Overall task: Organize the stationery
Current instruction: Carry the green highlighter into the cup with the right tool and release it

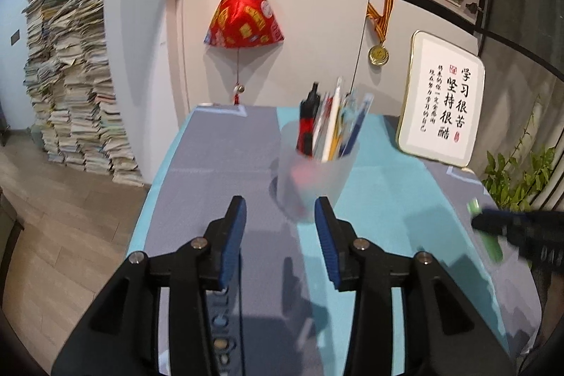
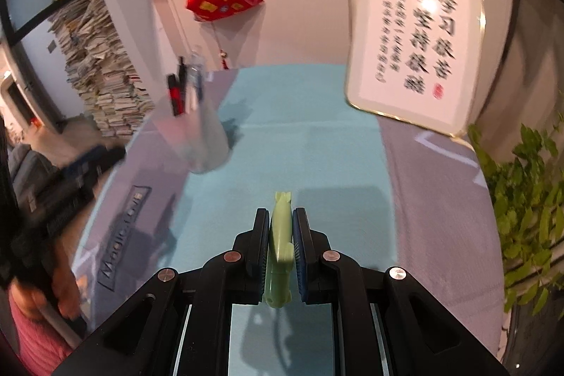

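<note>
Mat (image 1: 197, 199) bare left of and in front of cup (image 1: 313, 185); room to pass there. Cup stands mid-mat, pens (image 1: 331, 125) sticking up above its rim, blocking any low pass over it. Frame (image 1: 442, 97) leans at the back right, well apart from cup; turquoise strip (image 2: 303, 136) between them open. Plant (image 2: 525, 199) crowds the right edge. Wall closes the far end. Left gripper (image 1: 280, 217) sits just in front of cup.
</note>
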`<state>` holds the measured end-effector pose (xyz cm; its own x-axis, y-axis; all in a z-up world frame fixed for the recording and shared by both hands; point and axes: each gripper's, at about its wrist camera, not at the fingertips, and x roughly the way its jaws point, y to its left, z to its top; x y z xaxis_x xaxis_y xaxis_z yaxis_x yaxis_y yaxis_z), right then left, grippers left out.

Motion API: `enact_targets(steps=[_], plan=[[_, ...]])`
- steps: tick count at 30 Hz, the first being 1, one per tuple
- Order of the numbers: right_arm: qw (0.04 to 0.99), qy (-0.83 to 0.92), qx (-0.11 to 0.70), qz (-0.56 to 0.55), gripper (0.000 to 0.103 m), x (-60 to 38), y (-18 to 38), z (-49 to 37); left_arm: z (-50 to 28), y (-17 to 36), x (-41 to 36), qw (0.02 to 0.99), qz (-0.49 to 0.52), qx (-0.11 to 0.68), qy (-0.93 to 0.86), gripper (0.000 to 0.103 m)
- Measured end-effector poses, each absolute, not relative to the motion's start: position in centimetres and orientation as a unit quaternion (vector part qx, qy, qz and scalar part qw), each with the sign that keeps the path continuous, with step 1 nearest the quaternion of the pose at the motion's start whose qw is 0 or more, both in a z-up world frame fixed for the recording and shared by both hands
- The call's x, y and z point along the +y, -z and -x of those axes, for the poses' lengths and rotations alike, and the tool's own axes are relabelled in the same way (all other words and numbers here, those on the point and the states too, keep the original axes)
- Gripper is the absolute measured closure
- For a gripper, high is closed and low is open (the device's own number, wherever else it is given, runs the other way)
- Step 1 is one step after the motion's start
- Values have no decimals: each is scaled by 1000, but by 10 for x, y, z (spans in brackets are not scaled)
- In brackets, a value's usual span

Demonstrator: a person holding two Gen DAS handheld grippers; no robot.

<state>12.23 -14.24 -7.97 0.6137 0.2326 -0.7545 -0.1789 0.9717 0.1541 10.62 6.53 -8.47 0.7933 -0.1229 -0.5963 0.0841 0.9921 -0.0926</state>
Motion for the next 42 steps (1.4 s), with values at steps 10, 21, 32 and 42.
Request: enact_targets(steps=[10, 21, 32, 42], plan=[[913, -175, 369, -19, 89, -80, 39, -167, -76, 91, 78, 944, 39, 325, 45, 64], [923, -184, 338, -17, 89, -32, 37, -218, -67, 95, 91, 943, 52, 325, 38, 63], [925, -157, 347, -1, 89, -18, 68, -236, -72, 105, 103, 937, 70, 340, 38, 63], [926, -154, 345, 2, 89, -22, 68, -233, -75, 109, 102, 934, 73, 346, 41, 63]])
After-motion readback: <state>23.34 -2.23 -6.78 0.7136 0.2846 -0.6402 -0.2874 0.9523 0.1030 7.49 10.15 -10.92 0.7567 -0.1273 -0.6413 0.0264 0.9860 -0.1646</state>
